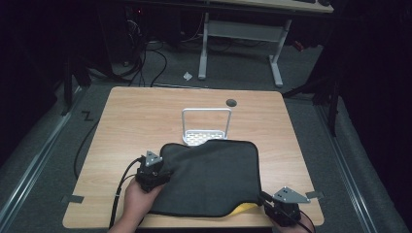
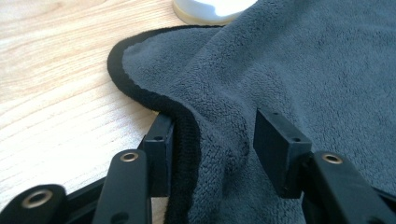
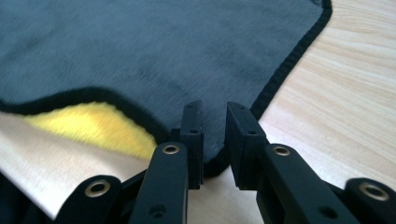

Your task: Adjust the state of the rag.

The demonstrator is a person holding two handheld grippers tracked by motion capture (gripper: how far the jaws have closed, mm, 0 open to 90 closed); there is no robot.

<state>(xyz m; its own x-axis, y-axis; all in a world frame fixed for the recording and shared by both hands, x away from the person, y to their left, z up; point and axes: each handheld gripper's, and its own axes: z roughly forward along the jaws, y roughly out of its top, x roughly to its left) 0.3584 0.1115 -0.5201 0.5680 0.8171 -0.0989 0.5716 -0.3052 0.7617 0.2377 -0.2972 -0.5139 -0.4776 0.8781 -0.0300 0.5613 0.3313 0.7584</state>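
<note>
Grey towel (image 1: 211,177) spread on the desk (image 1: 145,116), a gripper at each near corner.
Left gripper (image 2: 210,140) stands spread around a raised fold; right gripper (image 3: 215,135) pinches the hem; its view reveals yellow cloth (image 3: 93,123) beneath, the high view a metal rack (image 1: 206,125).

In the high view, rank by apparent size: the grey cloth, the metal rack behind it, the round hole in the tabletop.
1. Grey cloth, by far the largest.
2. Metal rack.
3. Round hole, smallest.
</note>
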